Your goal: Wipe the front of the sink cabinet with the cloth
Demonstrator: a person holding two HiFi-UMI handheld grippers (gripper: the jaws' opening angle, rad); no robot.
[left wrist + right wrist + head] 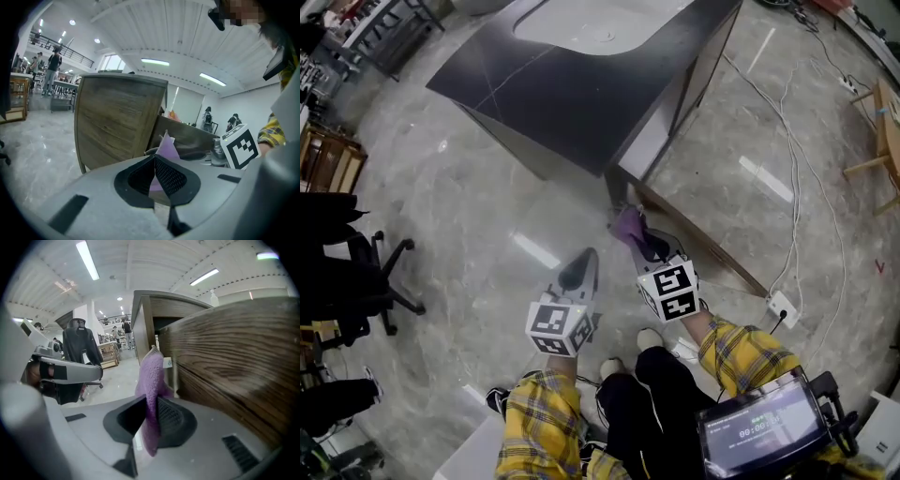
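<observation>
Head view: right gripper (645, 247) clamps cloth (628, 225) beside sink cabinet (581, 103); left gripper (580, 273) closed, empty; cables (796, 187) nearby

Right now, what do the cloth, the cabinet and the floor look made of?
Cloth: purple, fuzzy pile, likely microfibre or terry.
Cabinet: brown wood grain, matt, perhaps laminate.
Floor: grey veined stone or tile, glossy, mirroring lights.
</observation>
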